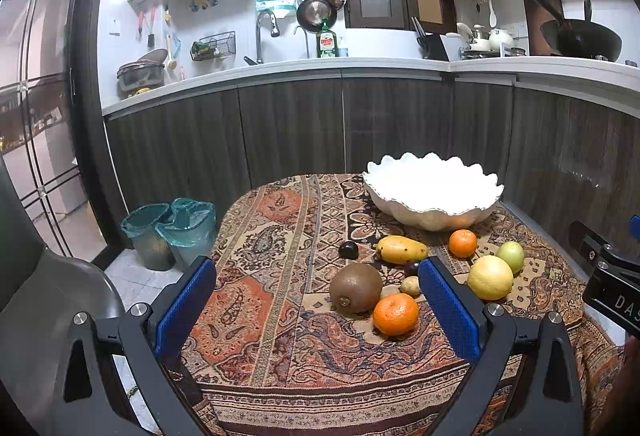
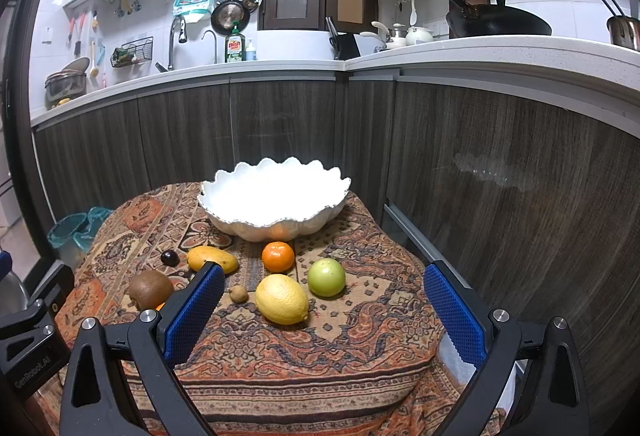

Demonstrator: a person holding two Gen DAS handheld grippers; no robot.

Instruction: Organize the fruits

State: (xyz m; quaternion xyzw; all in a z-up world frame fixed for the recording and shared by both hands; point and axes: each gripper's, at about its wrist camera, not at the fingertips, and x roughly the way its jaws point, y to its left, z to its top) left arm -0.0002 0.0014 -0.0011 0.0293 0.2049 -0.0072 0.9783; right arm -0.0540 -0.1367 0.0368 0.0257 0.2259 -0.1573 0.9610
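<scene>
The left tool [image 1: 318, 298] is hovering over the near edge of the counter [image 1: 280, 364] with its blue pads spread wide, gripping nothing and touching nothing. The kiwi [image 1: 355, 287] and the nearer orange [image 1: 395, 314] are lying between its pads in the left wrist view, touching each other.

The right tool [image 2: 324, 302] is likewise standing wide open and empty above the near edge. The lemon [image 2: 282, 299] and the green apple [image 2: 326, 277] are sitting side by side ahead of it, with a small brown fruit [image 2: 238, 293] just beside the lemon.

Further back, the mango [image 2: 212, 259], a dark plum [image 2: 169, 258] and the second orange [image 2: 278, 256] are lying in a loose row just in front of the white scalloped bowl [image 2: 240, 224], which is standing at the far edge of the counter.
</scene>
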